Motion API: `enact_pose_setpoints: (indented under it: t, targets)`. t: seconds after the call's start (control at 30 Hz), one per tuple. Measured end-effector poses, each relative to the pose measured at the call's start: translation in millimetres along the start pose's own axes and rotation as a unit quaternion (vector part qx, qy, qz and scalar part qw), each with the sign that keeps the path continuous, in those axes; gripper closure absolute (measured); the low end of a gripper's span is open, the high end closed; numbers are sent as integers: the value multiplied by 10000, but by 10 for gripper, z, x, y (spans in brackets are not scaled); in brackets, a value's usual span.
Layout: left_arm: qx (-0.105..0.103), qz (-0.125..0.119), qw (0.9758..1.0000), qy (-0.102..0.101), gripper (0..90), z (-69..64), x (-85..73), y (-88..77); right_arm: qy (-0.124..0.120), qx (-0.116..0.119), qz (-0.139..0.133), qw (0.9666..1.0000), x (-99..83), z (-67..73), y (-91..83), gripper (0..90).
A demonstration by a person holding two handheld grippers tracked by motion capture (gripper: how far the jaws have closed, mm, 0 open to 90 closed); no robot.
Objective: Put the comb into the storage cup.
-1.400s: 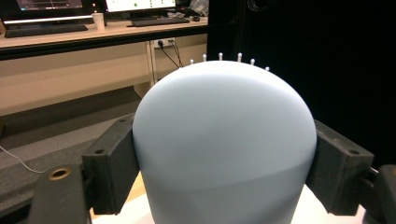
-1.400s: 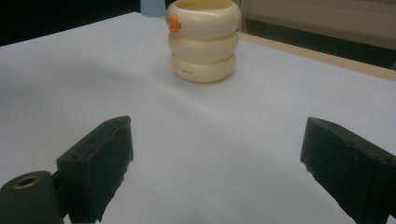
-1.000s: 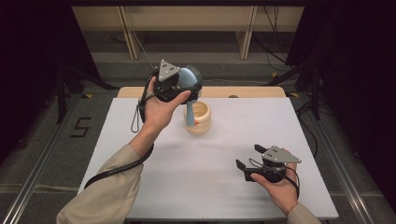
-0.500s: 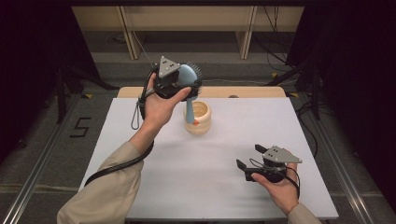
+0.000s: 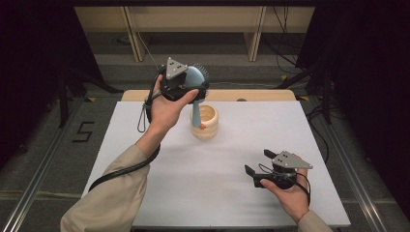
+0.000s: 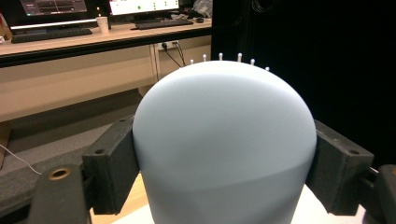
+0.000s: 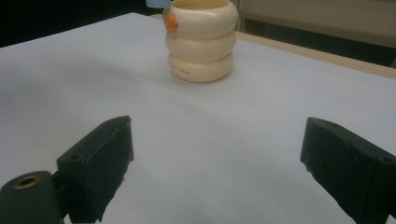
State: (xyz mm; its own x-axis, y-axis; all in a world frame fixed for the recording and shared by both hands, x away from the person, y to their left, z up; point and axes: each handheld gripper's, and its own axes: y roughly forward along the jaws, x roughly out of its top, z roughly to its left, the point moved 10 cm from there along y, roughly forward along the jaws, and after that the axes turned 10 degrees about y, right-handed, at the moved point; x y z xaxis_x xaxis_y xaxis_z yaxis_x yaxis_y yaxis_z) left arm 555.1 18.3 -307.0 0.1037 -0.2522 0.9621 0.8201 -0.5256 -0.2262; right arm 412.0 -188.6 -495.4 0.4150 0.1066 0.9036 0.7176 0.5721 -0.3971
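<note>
Hairbrush (image 5: 196,87): its rounded blue head is clamped in the left hand-held gripper (image 5: 191,87), handle apparently inside the cream cup (image 5: 205,123). Light, stiff, smooth plastic is judged slippery. Near the cup, the right hand-held gripper (image 5: 256,164) is held agape, empty.

Pale blue hairbrush (image 5: 196,82) upright, handle down in cream ribbed cup (image 5: 209,126)

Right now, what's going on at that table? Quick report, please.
Left gripper shut on blue hairbrush, handle down in cream ribbed cup. Right gripper open, low over the white table. Nothing in the way.
</note>
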Motion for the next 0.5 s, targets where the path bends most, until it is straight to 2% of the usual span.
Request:
enact_pose_setpoints:
  t: [0.5]
  targets:
    - [34, -2, 10000, -15, 202, 37, 42, 60, 16, 32, 34, 10000, -12, 14, 5, 103]
